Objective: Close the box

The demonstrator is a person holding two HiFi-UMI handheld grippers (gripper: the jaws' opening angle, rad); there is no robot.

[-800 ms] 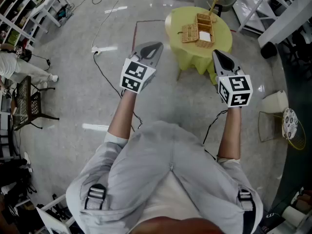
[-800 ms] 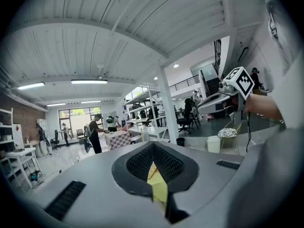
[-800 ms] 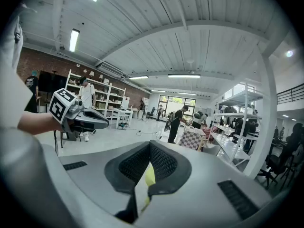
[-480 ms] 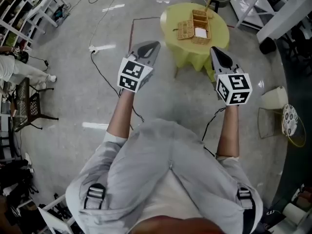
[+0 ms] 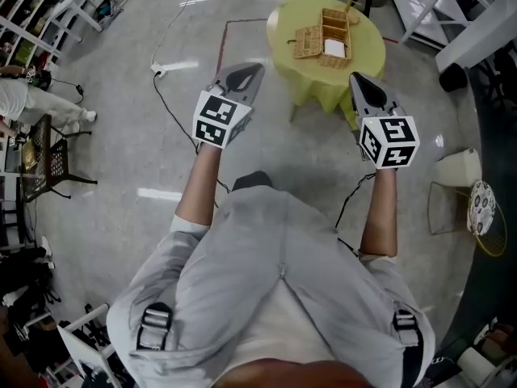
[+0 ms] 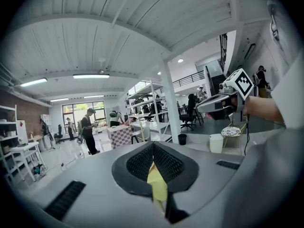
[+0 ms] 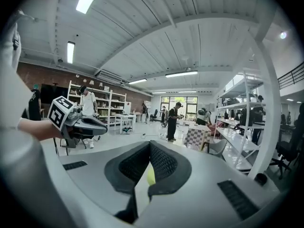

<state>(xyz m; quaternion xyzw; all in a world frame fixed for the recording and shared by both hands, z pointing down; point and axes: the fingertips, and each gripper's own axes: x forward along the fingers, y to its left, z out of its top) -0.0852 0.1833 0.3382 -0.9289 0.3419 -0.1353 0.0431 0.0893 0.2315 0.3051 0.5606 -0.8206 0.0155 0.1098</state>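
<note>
A wicker box (image 5: 338, 24) stands on a round table with a yellow-green cloth (image 5: 367, 55), at the top of the head view. Its lid (image 5: 308, 44) lies open to the left, and something white (image 5: 335, 48) shows inside. Both grippers hang in the air short of the table, well apart from the box. My left gripper (image 5: 257, 71) is shut with nothing in it, and its jaws meet in its own view (image 6: 153, 148). My right gripper (image 5: 359, 81) is also shut and holds nothing (image 7: 149, 148). Each gripper sees the other (image 6: 223, 101) (image 7: 80, 122).
A power strip (image 5: 160, 69) and black cables lie on the grey floor at left. A white bin (image 5: 456, 168) and a wire stool (image 5: 481, 204) stand at right. A black chair (image 5: 48, 164) and a person (image 5: 32, 107) are far left. Shelving lines the corners.
A dark shoe has come into view below the grippers. The table and box have shifted slightly in the head view. Both grippers keep the same pose, shut.
</note>
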